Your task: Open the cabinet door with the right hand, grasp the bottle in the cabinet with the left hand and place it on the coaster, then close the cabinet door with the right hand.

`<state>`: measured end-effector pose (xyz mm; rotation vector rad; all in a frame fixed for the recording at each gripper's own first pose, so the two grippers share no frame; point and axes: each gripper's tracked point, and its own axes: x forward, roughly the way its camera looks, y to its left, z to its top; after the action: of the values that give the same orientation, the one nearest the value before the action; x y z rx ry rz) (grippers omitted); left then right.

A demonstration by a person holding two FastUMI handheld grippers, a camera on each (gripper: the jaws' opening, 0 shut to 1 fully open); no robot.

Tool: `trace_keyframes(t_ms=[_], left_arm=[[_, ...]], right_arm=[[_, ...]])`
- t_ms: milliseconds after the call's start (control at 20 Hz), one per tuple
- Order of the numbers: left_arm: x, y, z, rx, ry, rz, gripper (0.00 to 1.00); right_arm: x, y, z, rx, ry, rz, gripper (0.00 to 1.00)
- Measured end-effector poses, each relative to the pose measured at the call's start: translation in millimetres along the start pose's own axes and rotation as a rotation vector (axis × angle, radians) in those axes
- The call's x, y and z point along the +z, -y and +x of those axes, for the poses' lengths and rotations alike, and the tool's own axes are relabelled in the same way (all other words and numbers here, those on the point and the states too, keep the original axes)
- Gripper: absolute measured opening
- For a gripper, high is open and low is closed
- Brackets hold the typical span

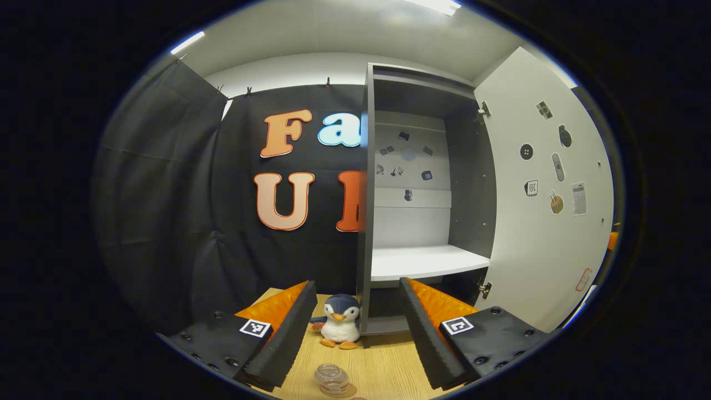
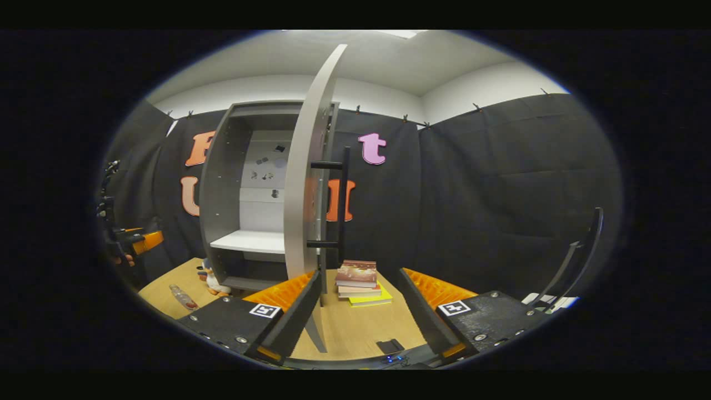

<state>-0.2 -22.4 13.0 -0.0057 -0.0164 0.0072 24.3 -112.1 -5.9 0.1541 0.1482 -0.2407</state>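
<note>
The grey cabinet (image 1: 422,166) stands open with its white shelf (image 1: 425,261) bare. Its pale door (image 1: 547,200) is swung out to the right; the right gripper view has this door (image 2: 303,183) edge-on, with the black bar handle (image 2: 344,205) beside it. A clear bottle (image 1: 331,378) stands on the wooden table just below my open left gripper (image 1: 357,282), on what looks like a brown coaster (image 1: 345,393). The bottle (image 2: 182,297) is also far left in the right gripper view. My right gripper (image 2: 359,272) is open, and the door's lower edge sits just inside its left finger (image 2: 289,322).
A penguin plush (image 1: 340,328) sits against the cabinet's front left corner. A stack of books (image 2: 358,280) lies on the table (image 2: 355,328) right of the door. A small dark device (image 2: 389,345) lies near the front edge. A black frame (image 2: 577,261) stands far right.
</note>
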Motion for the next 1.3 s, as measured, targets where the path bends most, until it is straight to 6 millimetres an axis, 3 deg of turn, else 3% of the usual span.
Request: trace_keyframes(t_ms=[400,700,1150,1300], left_arm=[[-8.1,-16.0,11.0,-0.003,-0.01,0.001,0.96],[-8.9,-34.7,10.8,0.026,-0.007,-0.009,0.96],[-8.1,-83.7,4.6,0.107,-0.001,0.001,0.96],[-7.5,-99.6,3.8,0.137,-0.001,0.007,0.96]], right_arm=[[2.7,-51.3,-2.5,0.072,-0.01,0.039,0.87],[5.6,-108.6,5.8,0.189,-0.02,0.055,0.87],[22.6,-186.0,43.1,0.341,-0.001,0.094,0.88],[24.2,-215.0,62.5,0.384,-0.006,0.104,0.94]])
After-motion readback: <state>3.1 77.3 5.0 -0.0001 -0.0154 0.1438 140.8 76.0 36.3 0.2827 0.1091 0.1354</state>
